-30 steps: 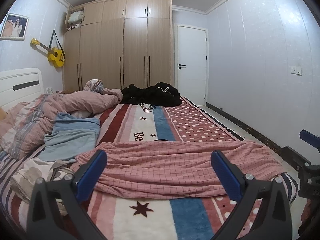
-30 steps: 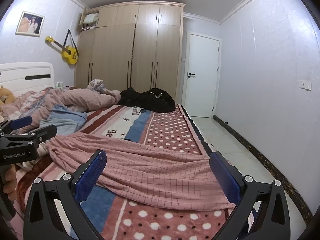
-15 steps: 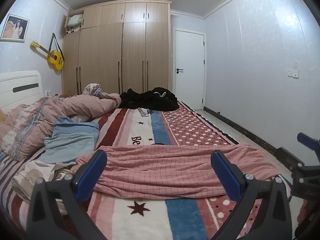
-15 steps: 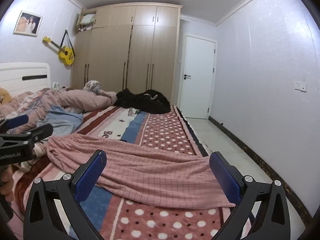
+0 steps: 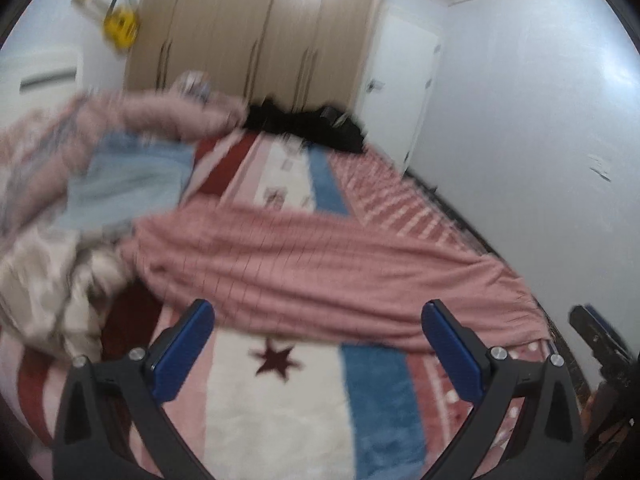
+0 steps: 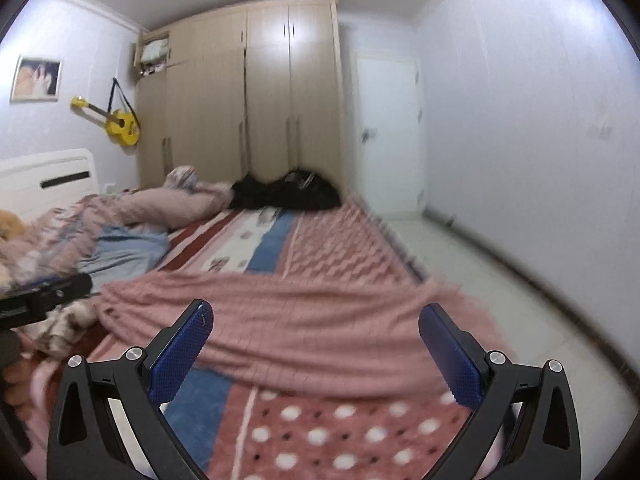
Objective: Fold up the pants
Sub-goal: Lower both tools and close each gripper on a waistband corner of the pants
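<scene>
The pink checked pants (image 5: 320,272) lie spread flat across the bed, running left to right; they also show in the right wrist view (image 6: 312,320). My left gripper (image 5: 318,350) is open and empty, just above the near edge of the pants. My right gripper (image 6: 314,350) is open and empty, over the pants' right half near the bed's edge. Each gripper shows at the side of the other's view: the right one (image 5: 600,344) and the left one (image 6: 44,296). Both views are motion-blurred.
A striped and dotted blanket (image 5: 280,412) covers the bed. A crumpled pink quilt (image 6: 152,208), a blue garment (image 5: 124,184), a beige cloth (image 5: 52,284) and black clothes (image 6: 288,192) lie on it. A wardrobe (image 6: 248,100), door (image 6: 384,136) and floor (image 6: 500,288) lie beyond.
Both grippers have dropped and tilted down toward the pants, which now fill more of each view. The left one moved fast and its view is blurred. Both stay open.
</scene>
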Tool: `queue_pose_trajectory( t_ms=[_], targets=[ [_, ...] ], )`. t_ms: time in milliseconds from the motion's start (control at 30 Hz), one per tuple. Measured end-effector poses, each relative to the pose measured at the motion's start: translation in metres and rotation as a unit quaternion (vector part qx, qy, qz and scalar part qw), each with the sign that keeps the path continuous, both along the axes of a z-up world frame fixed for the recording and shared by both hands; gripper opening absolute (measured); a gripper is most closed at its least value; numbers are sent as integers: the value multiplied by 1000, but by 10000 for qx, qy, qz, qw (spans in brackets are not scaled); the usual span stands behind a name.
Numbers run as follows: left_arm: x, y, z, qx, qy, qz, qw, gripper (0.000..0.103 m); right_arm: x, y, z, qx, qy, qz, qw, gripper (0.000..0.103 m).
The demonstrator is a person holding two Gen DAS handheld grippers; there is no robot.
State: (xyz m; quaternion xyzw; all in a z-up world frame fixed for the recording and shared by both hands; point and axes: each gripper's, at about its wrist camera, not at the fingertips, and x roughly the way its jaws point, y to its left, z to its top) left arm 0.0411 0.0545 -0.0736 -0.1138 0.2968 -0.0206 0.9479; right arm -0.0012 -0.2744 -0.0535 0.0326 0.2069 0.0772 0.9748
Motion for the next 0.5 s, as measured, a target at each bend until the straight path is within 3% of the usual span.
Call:
queue_pose_trajectory(
  t_ms=[200,367,500],
  targets=[
    [40,34,-65,-376,857,316,9951,98,38,-28,-58,211,785,-254,9964,103],
    [80,56,-113,-1198,1346,391,9829,86,59,-58,-93,572,1199,-344,9905,102],
    [100,64,-123,-1294,1170,534,9832,86,70,-83,-106,865,1396,-548,9849,102]
  ],
)
